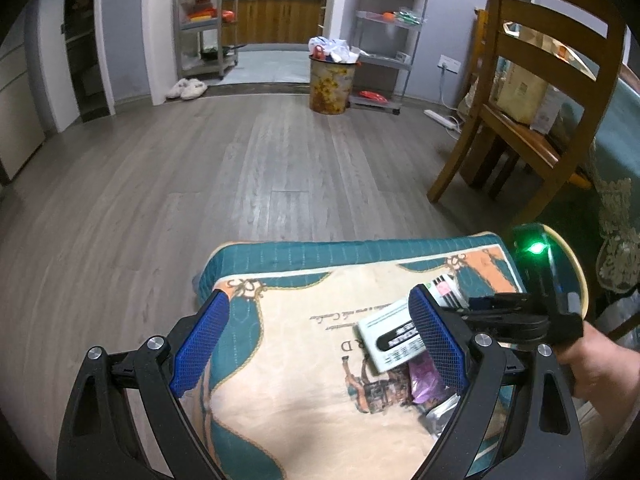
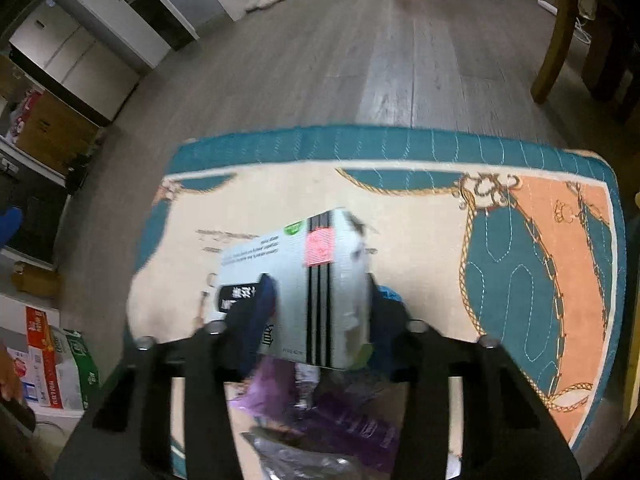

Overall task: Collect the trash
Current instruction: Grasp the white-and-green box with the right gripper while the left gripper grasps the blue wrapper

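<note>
Indoors, a grey wood-plank floor (image 1: 280, 160) stretches back to a patterned trash bin (image 1: 332, 84) heaped with crumpled waste, standing well apart from the action beside a wheeled wire rack (image 1: 390, 40), with a wooden chair (image 1: 532, 92) at the right and a pair of pale slippers (image 1: 187, 89) by the doorway. Nearer, a cushioned seat with a teal, cream and orange cover (image 2: 400, 200) carries the litter. A white carton (image 2: 304, 280) with black stripes and a pink label lies toward the cushion's near edge, away from its far teal border and to the left of its orange corner. The right gripper (image 2: 316, 312), held in a person's hand (image 1: 600, 364), sits with its blue pads on either side of the carton; the jaws are partly closed around it and the pads appear to press its two sides, though blur softens the contact. Below the carton, at the near edge, lie a purple wrapper (image 2: 352, 420) and a silvery foil wrapper (image 2: 296, 460), both touching or overlapping. The left gripper (image 1: 320, 336) hovers above the cushion's left part with its jaws spread wide and nothing between them.
</note>
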Motion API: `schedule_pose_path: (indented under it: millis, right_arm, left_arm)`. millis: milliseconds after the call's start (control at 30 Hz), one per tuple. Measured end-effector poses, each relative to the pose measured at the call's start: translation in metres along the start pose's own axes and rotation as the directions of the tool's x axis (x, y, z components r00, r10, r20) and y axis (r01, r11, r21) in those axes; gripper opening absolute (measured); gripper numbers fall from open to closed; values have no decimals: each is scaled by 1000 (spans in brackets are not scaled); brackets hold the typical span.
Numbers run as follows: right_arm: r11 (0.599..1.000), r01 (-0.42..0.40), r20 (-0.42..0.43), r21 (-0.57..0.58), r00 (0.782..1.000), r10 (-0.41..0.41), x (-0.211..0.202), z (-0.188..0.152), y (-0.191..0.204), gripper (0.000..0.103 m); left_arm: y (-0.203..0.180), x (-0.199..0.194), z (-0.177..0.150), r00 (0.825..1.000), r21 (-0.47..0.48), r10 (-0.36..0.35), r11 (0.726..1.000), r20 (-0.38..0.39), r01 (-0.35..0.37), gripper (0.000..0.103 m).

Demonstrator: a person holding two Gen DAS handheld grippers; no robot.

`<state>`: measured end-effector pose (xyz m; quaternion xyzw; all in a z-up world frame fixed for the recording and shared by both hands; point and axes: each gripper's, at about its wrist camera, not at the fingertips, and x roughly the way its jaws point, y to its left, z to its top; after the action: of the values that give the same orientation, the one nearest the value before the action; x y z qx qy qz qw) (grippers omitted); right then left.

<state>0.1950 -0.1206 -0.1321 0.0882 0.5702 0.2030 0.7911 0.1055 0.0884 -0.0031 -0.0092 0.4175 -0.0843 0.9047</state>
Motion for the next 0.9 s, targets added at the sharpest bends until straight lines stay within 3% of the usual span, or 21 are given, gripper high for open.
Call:
schedule_pose_path:
  millis: [233, 467, 667, 900]
  right_arm:
    - [996, -81, 62, -23, 995, 82, -42, 0, 6, 19]
    - [992, -120, 182, 32, 977, 112, -94, 7, -16, 15]
    - [993, -89, 301, 72, 952, 64, -143, 10, -46, 15]
    - [993, -47, 353, 109, 936, 5, -174, 4, -81, 15]
  left_arm:
    - [-14, 6, -1, 1000, 32, -7, 999, -15, 8, 91]
    - [-33, 28, -7, 997, 53, -28, 998, -67, 32, 91]
    - [-61, 59, -15, 990, 85, -30, 996, -135, 42, 91]
    - [-106, 104, -23, 976, 143, -21, 988, -216, 53, 91]
